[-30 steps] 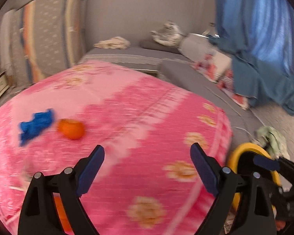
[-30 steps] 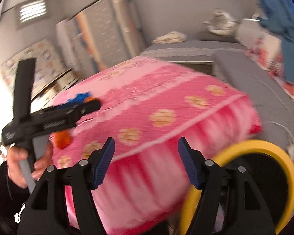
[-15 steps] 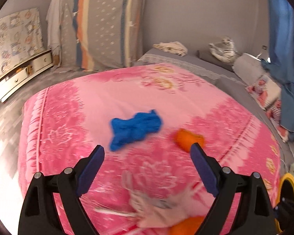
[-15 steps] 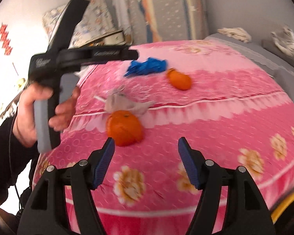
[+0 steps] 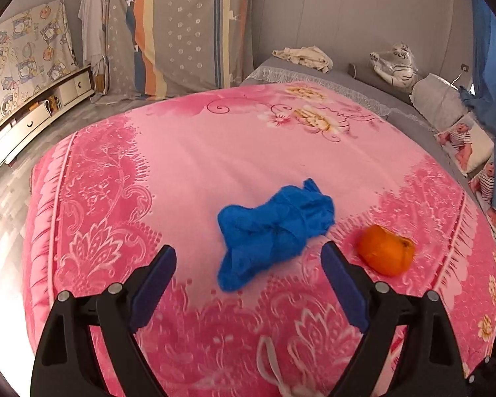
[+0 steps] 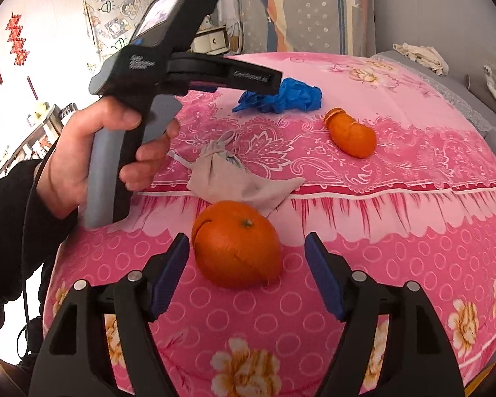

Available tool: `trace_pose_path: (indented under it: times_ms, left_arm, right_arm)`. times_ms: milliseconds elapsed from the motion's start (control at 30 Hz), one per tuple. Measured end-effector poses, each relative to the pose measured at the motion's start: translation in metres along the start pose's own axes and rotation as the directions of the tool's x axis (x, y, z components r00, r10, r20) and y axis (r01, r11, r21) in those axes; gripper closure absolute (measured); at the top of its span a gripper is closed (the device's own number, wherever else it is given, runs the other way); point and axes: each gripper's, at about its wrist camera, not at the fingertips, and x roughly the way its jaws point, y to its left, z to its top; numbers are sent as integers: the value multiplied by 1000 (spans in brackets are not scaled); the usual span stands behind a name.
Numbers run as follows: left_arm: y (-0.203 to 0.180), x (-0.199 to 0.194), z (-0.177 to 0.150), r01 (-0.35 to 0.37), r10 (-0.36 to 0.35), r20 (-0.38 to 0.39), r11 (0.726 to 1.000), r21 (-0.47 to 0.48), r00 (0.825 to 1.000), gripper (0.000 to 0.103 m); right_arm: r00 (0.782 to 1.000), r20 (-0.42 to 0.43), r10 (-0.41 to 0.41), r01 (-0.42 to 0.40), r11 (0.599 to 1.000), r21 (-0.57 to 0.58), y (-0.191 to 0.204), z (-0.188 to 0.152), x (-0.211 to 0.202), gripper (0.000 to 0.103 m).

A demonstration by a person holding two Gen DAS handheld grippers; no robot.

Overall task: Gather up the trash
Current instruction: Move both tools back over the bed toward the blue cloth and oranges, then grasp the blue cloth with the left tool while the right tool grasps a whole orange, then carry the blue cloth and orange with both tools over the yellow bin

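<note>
I hover my right gripper (image 6: pixel 246 258), fingers just widened around nothing, over the round orange peel (image 6: pixel 236 243) on the pink floral bedspread (image 6: pixel 396 238); my left gripper (image 5: pixel 248 273), wide open, faces the crumpled blue glove (image 5: pixel 274 228); soft bedding may let the peel roll aside as the fingers close

Ahead of your left gripper, past the pink floral bedspread (image 5: pixel 215 152), a striped mattress (image 5: pixel 182 29) leans on the grey wall (image 5: pixel 347 16). To its right you have a blue curtain (image 5: pixel 492 76); to its left, pale drawers (image 5: pixel 33 115) and bright daylight.
</note>
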Motion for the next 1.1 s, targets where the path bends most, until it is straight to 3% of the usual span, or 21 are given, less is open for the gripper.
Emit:
trace_pose_path:
  times_ms: [200, 400, 533, 600, 700, 800, 1100]
  left_arm:
    - [5, 31, 11, 2, -2, -45, 1000, -2, 999, 17]
    - [-1, 50, 21, 50, -50, -68, 999, 5, 996, 19]
    - [-22, 58, 21, 50, -43, -77, 996, 81, 996, 39]
    - [-31, 60, 21, 56, -48, -80, 992, 110, 996, 60]
    - [-34, 58, 19, 48, -39, -73, 991, 125, 997, 75]
    - [-31, 52, 18, 44, -37, -64, 993, 113, 997, 79]
    - [-6, 5, 13, 61, -61, -7, 998, 32, 998, 80]
  right_arm:
    - [999, -22, 36, -36, 999, 11, -3, 3, 15, 35]
    - [997, -39, 59, -59, 998, 6, 0, 4, 23, 36]
    - [997, -43, 65, -65, 998, -1, 2, 5, 23, 49]
    - [996, -45, 72, -72, 997, -8, 4, 4, 23, 56]
    - [997, -44, 69, -69, 998, -11, 6, 4, 22, 62]
    - [997, -34, 75, -75, 997, 0, 4, 4, 19, 66]
    - [995, 17, 99, -99, 994, 45, -4, 2, -10, 69]
